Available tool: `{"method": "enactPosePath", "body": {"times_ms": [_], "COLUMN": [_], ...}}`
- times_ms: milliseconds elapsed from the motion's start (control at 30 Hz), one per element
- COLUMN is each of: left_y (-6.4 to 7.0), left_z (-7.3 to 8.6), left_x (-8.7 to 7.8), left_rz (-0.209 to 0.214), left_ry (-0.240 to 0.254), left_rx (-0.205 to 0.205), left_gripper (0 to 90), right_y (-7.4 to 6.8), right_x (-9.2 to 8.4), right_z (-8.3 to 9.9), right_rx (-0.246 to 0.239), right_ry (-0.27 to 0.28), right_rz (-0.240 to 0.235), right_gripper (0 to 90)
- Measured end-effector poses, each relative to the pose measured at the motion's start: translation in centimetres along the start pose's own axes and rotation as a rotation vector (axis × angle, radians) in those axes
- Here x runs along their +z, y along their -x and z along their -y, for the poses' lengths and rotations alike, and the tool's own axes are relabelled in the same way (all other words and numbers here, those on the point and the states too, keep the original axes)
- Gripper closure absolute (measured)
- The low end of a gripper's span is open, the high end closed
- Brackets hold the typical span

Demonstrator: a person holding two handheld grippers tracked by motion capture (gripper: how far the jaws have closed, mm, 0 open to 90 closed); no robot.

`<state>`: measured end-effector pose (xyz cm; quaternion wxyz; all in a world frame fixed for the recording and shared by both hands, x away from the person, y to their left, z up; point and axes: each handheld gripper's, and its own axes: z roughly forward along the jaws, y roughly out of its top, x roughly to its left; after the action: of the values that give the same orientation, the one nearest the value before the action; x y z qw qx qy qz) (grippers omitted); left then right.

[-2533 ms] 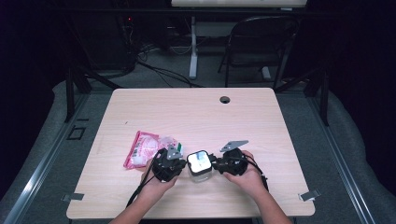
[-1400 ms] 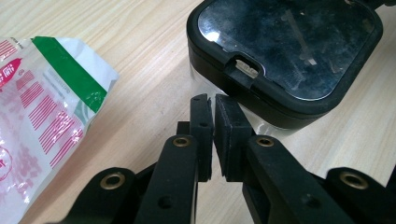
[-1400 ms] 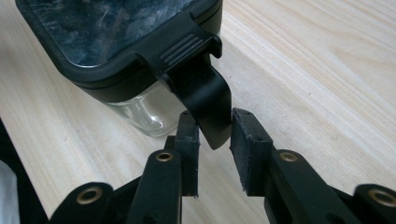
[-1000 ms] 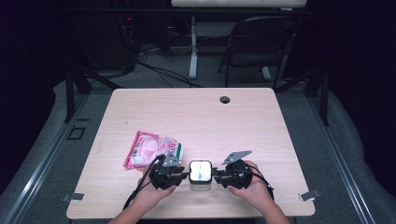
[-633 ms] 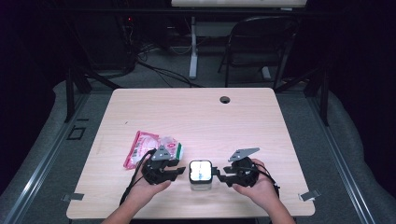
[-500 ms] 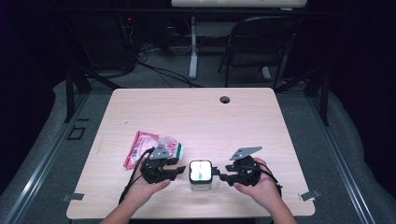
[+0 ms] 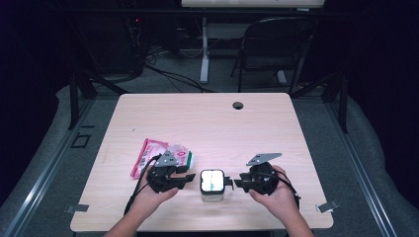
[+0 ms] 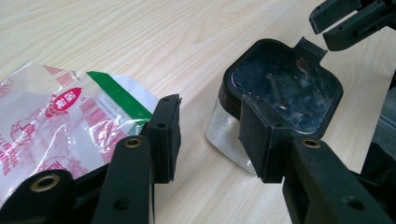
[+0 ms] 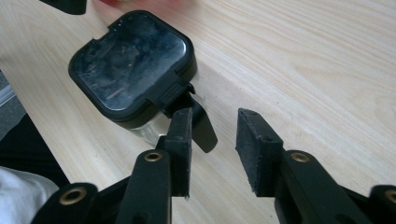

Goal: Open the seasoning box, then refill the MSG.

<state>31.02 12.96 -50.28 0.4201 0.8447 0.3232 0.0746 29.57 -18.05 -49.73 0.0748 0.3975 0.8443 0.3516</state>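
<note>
Sitting between both jaws, untouched — lidded jar [image 7: 212,184]

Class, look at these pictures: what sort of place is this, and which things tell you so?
Probably a workshop or lab set up for recording, not a home. A bare wooden table stands on grey carpet in a dark room, with loose cables and a folding chair behind it.
</note>
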Motion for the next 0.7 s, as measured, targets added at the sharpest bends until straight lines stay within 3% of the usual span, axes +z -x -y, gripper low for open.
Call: {"method": "enactPosePath", "body": {"times_ms": [433, 533, 700], "left_y": [0.2, 0.3, 0.4], "left_z": [-0.2, -0.2, -0.4], "left_x": [-0.3, -0.3, -0.1], "left_rz": [-0.001, -0.014, 0.021], "left_ry": [0.004, 0.011, 0.013], "left_rx": [0.028, 0.045, 0.027], "left_gripper": [67.0, 64.0, 57.1], "right_y": [-1.7, -1.7, -1.6], "right_x": [0.1, 0.1, 0.0], "right_z": [-0.7, -0.7, -0.8], "right_rx": [-0.033, -0.028, -0.009], "right_ry": [0.048, 0.049, 0.055], "right_rz": [0.004, 0.002, -0.001], "right_gripper": [70.2, 69.6, 67.9]}}
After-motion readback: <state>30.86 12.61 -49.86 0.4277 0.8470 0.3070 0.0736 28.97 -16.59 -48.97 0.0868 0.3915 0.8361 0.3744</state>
